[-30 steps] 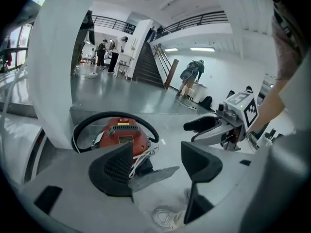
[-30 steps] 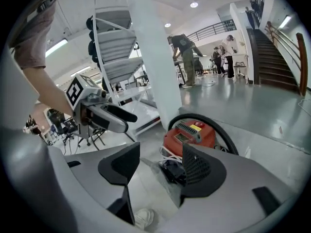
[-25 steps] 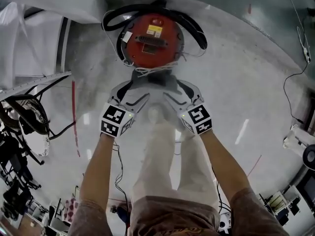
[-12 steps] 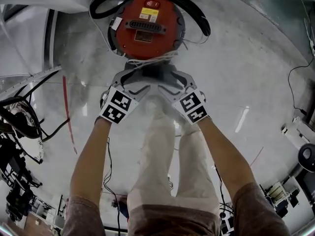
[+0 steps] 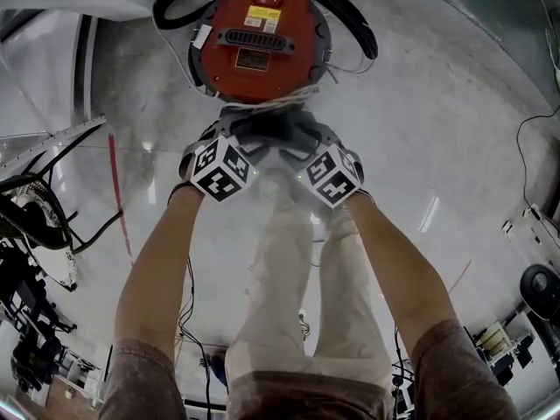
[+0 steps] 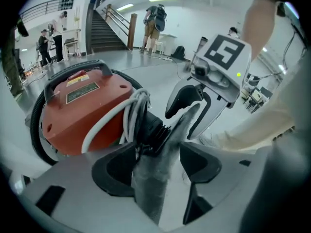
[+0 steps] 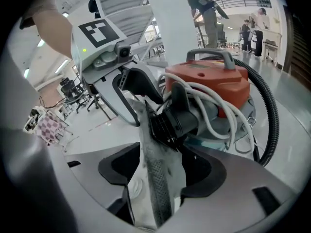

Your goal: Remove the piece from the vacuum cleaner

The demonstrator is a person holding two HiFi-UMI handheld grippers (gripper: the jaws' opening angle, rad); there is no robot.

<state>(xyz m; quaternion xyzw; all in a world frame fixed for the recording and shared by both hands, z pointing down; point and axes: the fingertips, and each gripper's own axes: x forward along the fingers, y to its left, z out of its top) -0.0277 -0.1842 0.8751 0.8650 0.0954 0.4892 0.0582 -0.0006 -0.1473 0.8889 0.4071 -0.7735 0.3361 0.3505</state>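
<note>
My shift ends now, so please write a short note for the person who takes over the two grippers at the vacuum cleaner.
Left gripper: jaws apart round the grey piece, with a gap on one side; not clamped.
Right gripper: jaws round the same piece and close to it; a firm grip is unclear.
Things: the red vacuum cleaner stands on the floor; the piece sits in its black ribbed connector.
Done: both grippers are at the piece.
Left: close the jaws, then probably pull the piece out of the connector.
</note>
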